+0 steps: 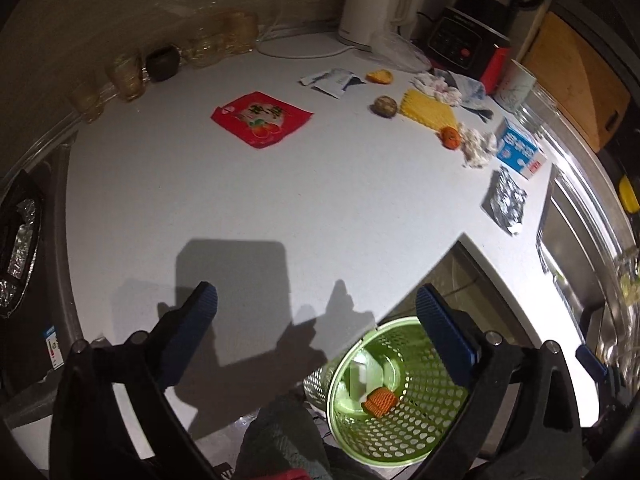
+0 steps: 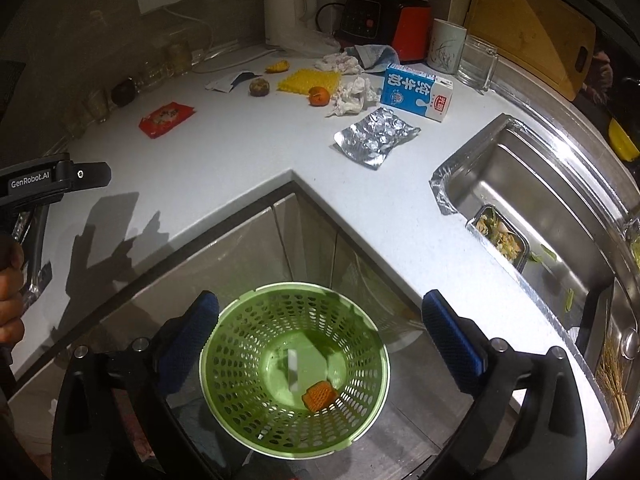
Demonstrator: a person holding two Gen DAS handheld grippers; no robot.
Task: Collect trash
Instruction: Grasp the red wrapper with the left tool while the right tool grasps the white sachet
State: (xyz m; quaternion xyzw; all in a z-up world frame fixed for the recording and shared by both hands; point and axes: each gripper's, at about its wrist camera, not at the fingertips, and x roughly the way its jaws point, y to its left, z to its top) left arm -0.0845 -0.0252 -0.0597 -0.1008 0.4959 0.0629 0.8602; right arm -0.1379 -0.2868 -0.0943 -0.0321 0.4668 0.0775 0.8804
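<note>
My right gripper [image 2: 320, 300] hangs open and empty over a green perforated basket [image 2: 248, 360] on the floor in front of the counter corner. An orange foam piece [image 2: 319, 394] and a white scrap [image 2: 294, 368] lie inside it. My left gripper [image 1: 316, 296] is open and empty over the white counter's edge, with the basket [image 1: 400, 432] below its right finger. On the counter lie a red packet [image 1: 262, 118], a foil sheet [image 2: 376, 138], a milk carton [image 2: 416, 94], crumpled tissue [image 2: 354, 96], an orange [image 2: 319, 96] and yellow foam netting [image 2: 310, 80].
A steel sink [image 2: 520, 184] with a food-filled tray [image 2: 500, 236] lies at the right. A kettle [image 2: 284, 4], blender [image 2: 372, 12], cup [image 2: 446, 46], glass [image 2: 478, 62] and cutting board [image 2: 532, 20] line the back. Jars [image 1: 128, 76] stand along the left wall.
</note>
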